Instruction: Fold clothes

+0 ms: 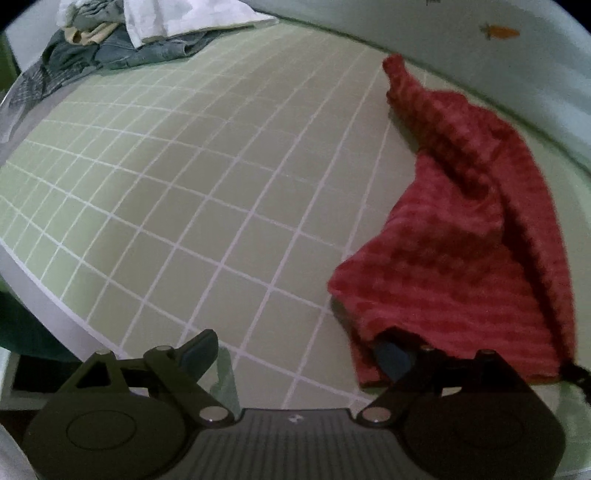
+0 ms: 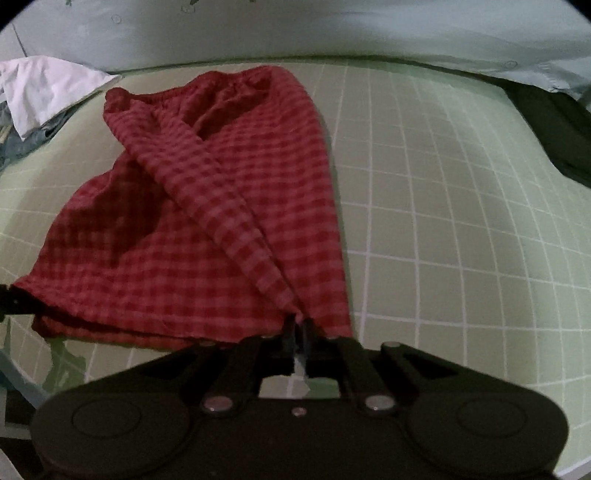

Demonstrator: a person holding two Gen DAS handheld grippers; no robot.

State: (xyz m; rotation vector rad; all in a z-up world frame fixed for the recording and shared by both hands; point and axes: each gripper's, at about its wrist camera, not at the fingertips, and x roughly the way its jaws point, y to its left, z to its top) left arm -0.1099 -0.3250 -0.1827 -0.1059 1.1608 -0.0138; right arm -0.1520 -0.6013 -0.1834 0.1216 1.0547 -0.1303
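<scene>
Red checked shorts [image 2: 207, 229] lie crumpled on the green grid mat [image 2: 443, 229], waistband at the far end. My right gripper [image 2: 298, 325] is shut on the near hem of the shorts, and a fold of cloth runs up from its tips. In the left wrist view the shorts [image 1: 461, 240] lie to the right. My left gripper [image 1: 295, 350] is open; its right finger [image 1: 391, 354] sits under the near corner of the shorts, its left finger [image 1: 199, 350] is bare over the mat [image 1: 207, 177].
A pile of clothes, white cloth [image 1: 177, 18] over blue denim [image 1: 122, 51], lies at the mat's far left corner; it also shows in the right wrist view [image 2: 44, 88]. A dark garment [image 2: 554, 129] lies at the far right. A pale wall [image 2: 332, 29] runs behind the mat.
</scene>
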